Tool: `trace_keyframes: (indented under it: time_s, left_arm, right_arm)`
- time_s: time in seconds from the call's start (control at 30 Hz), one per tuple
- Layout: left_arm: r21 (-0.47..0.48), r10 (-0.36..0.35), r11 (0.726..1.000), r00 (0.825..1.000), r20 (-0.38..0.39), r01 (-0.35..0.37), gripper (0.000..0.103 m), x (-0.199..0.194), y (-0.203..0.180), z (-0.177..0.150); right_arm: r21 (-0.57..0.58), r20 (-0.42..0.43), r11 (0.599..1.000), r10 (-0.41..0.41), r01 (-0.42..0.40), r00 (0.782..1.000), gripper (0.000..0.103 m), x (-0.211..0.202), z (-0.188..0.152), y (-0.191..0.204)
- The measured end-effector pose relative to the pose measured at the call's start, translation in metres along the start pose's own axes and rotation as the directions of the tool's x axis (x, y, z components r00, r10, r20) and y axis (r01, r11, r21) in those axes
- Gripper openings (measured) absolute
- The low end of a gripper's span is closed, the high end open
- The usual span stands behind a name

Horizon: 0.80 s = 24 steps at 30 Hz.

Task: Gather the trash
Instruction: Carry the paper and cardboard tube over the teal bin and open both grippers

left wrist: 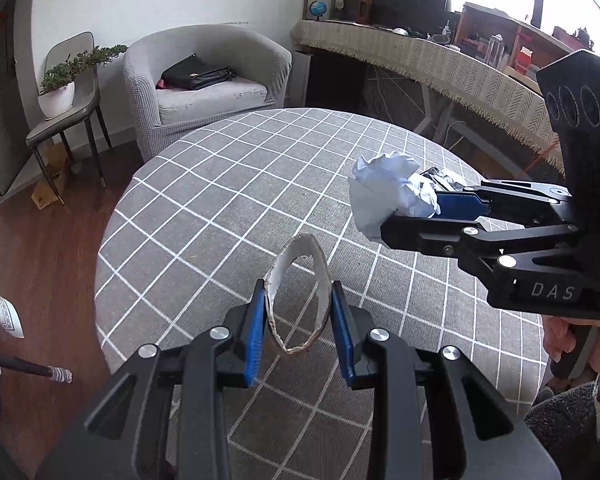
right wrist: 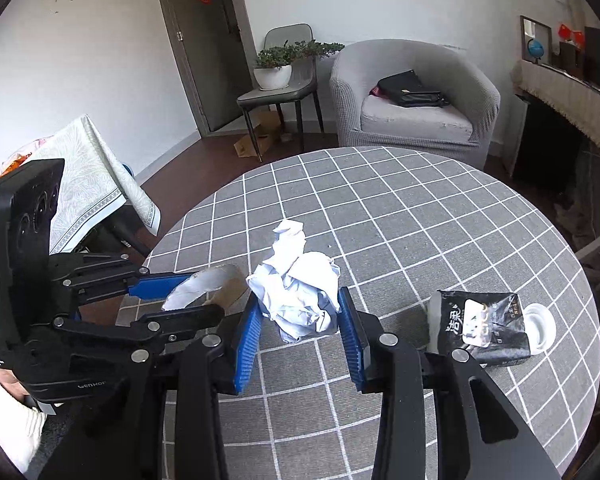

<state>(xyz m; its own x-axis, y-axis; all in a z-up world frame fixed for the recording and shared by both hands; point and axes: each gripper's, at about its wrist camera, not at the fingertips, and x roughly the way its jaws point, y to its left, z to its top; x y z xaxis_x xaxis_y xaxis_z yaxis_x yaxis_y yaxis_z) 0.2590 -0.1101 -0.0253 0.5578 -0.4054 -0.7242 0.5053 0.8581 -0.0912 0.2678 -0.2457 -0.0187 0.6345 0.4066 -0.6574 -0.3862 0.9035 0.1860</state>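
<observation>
My left gripper (left wrist: 298, 308) is shut on a squashed cardboard tube (left wrist: 298, 280), held above the round checked table (left wrist: 220, 208). The tube's open end faces the camera. From the right wrist view, that left gripper (right wrist: 180, 296) and the tube (right wrist: 208, 284) appear at the left. My right gripper (right wrist: 300, 320) is shut on a crumpled ball of white paper (right wrist: 296, 296), lifted off the cloth. In the left wrist view the right gripper (left wrist: 416, 212) comes in from the right with the paper ball (left wrist: 384, 192) at its tips.
A black tissue pack (right wrist: 480, 324) and a small white cup (right wrist: 540, 324) lie near the table's right edge. A grey armchair (right wrist: 412, 96) with a black bag stands behind the table. A chair with a potted plant (right wrist: 276, 68) and a cloth-covered desk (left wrist: 440, 64) flank it.
</observation>
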Motion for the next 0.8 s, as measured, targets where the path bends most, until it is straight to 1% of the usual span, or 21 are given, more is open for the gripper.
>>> trace_keyframes:
  time_s: [0.4,0.6,0.8]
  left_arm:
    - [-0.055,0.067,0.996,0.998,0.014,-0.066,0.033,-0.046,0.025,-0.041]
    - [-0.078,0.113,0.991,0.994,0.015,-0.111,0.033,-0.066,0.037,-0.061]
    - [-0.107,0.156,0.982,0.988,0.0,-0.155,0.033,-0.083,0.06,-0.085]
  right_arm:
    - [-0.007,0.0,0.999,0.046,-0.046,0.999,0.038,-0.001,-0.022,0.047]
    - [-0.015,-0.005,0.997,0.07,-0.07,0.998,0.038,0.0,-0.034,0.073]
    - [-0.028,0.006,0.994,0.105,-0.105,0.994,0.038,0.001,-0.038,0.101]
